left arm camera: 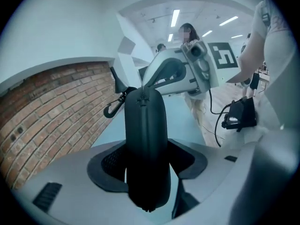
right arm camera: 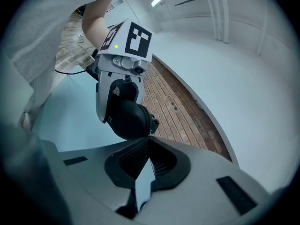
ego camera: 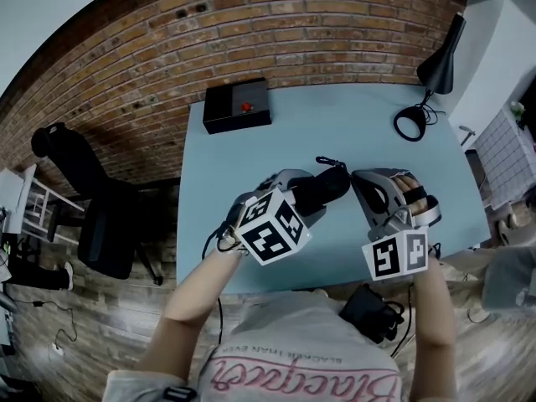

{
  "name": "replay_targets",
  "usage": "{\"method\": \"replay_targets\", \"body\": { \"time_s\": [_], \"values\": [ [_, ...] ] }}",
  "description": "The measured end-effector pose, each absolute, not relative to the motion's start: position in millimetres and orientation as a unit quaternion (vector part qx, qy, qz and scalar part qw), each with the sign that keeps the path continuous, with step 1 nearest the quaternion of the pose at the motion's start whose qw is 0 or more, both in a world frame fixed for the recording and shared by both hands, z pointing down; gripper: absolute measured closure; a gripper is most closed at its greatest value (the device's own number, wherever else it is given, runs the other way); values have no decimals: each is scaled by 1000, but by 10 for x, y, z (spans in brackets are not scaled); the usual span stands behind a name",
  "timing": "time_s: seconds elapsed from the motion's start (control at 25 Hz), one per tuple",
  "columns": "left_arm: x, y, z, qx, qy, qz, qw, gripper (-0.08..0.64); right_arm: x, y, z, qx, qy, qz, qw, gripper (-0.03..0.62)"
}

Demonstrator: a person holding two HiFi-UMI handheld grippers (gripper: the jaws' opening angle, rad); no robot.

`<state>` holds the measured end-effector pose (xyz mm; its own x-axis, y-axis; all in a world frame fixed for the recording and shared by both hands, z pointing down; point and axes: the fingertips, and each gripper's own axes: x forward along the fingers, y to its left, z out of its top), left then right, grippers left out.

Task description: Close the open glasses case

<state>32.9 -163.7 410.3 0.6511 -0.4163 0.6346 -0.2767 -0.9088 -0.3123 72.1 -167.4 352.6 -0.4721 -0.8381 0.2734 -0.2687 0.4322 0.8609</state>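
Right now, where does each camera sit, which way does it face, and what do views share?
Head view: on the person's head, facing steeply down at the table; both forearms, the left gripper and the right gripper show.
Left gripper view: on the left gripper, looking along its jaws, closed on the glasses case, toward the right gripper.
Right gripper view: on the right gripper, along its shut jaws toward the glasses case and left gripper.
Shared: the glasses case, in all three.

Pale grey moulded shells on both tongs, left gripper and right gripper, with black ribbed pads at the tips. Behind each handle sits a white cube of black squares: left cube, right cube. A black cable hangs behind the left one. The short-sleeved shirt is light grey with pink lettering.
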Motion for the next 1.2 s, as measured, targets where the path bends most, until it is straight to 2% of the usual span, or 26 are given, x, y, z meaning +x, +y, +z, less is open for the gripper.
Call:
{"method": "replay_targets", "body": {
  "time_s": [0.16,0.56,0.88,1.2],
  "values": [
    [319,-1605,3998,-909,203,-344,122,304,779,-1689,3535,368,-761,-390,365,575],
    [216,-1557,4115,-867,207,-442,95,322,638,-1583,3505,336,-704,-501,376,575],
    [201,-1553,4329,-853,201,-477,66,322,498,-1510,3577,260,-604,-605,448,575],
    [155,-1574,4425,-844,212,-490,42,322,348,-1513,3612,223,-544,-655,475,574]
  ]
}}
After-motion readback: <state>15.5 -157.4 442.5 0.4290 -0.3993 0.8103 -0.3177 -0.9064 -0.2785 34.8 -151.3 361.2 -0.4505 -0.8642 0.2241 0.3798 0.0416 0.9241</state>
